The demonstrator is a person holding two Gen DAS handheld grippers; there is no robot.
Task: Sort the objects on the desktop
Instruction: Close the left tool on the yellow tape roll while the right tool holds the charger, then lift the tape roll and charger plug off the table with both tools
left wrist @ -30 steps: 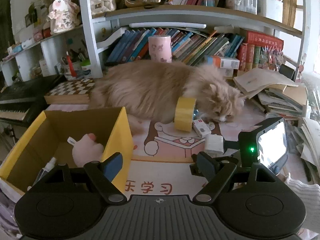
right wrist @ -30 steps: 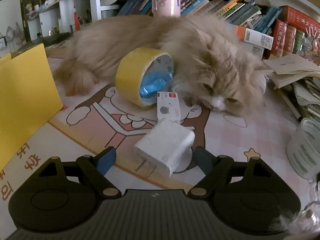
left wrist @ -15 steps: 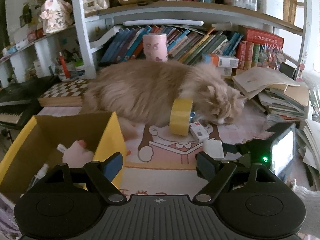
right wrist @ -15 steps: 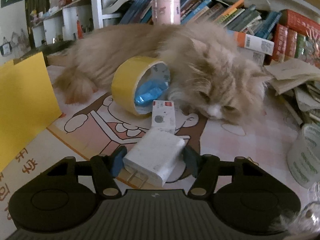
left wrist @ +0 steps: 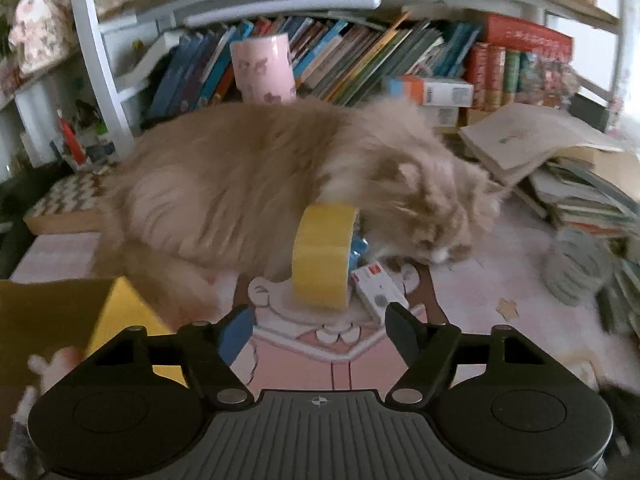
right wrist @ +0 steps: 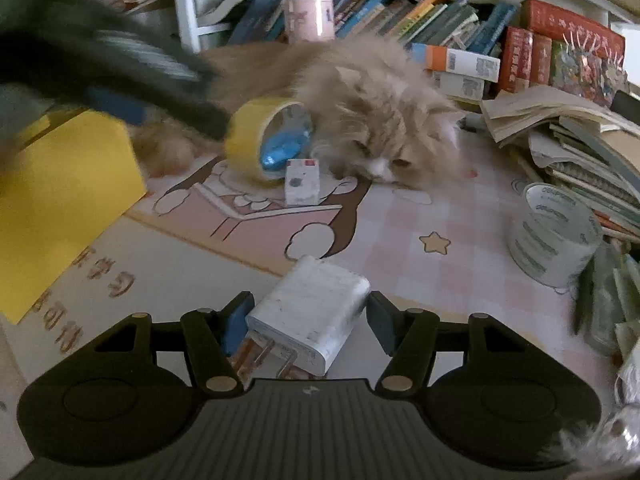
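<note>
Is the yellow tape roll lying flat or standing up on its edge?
Standing on its edge: the yellow tape roll shows its hole sideways and leans against the cat.

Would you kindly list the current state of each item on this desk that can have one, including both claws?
Right claw: shut on the white plug-in charger, lifted off the mat.
Left claw: closing, nothing between its pads.
Yellow tape roll: standing on edge against the long-haired tan cat.
Small white box with red stripe: lying flat on the mat.
Yellow cardboard box: open-topped.
Clear tape roll: lying flat.
</note>
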